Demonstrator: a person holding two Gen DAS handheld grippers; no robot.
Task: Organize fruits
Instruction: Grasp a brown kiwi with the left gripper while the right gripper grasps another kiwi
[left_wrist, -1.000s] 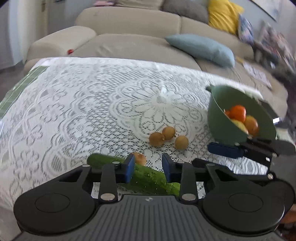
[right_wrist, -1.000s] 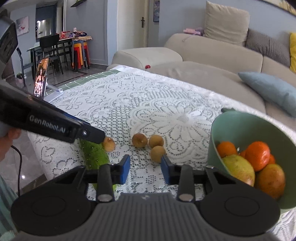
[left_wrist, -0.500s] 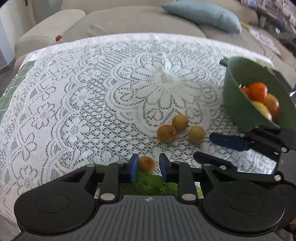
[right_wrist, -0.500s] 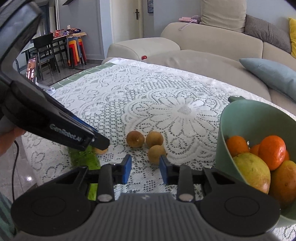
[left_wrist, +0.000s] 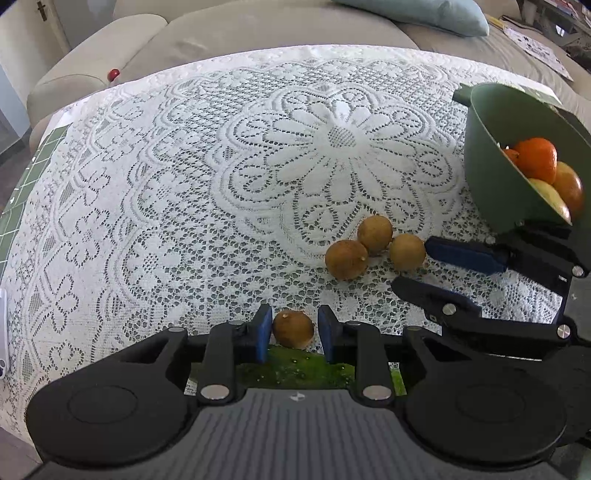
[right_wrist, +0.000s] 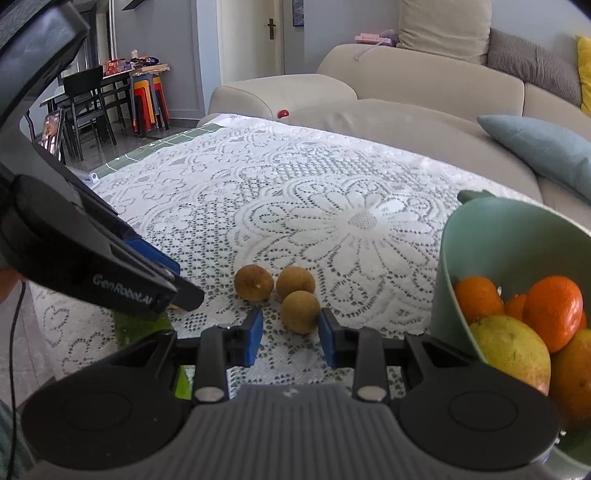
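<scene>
Four brown fruits (left_wrist: 293, 328) — one between the open left gripper (left_wrist: 294, 332), three by the open right gripper (right_wrist: 291, 334).

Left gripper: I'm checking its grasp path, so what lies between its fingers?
In the left wrist view, one small brown fruit sits between the open left gripper, the cucumber beneath.

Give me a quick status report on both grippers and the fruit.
Left gripper open, straddling a lone brown fruit beside the cucumber. Right gripper open, nearing the three-fruit cluster. Green bowl holds citrus. Nothing blocking.
</scene>
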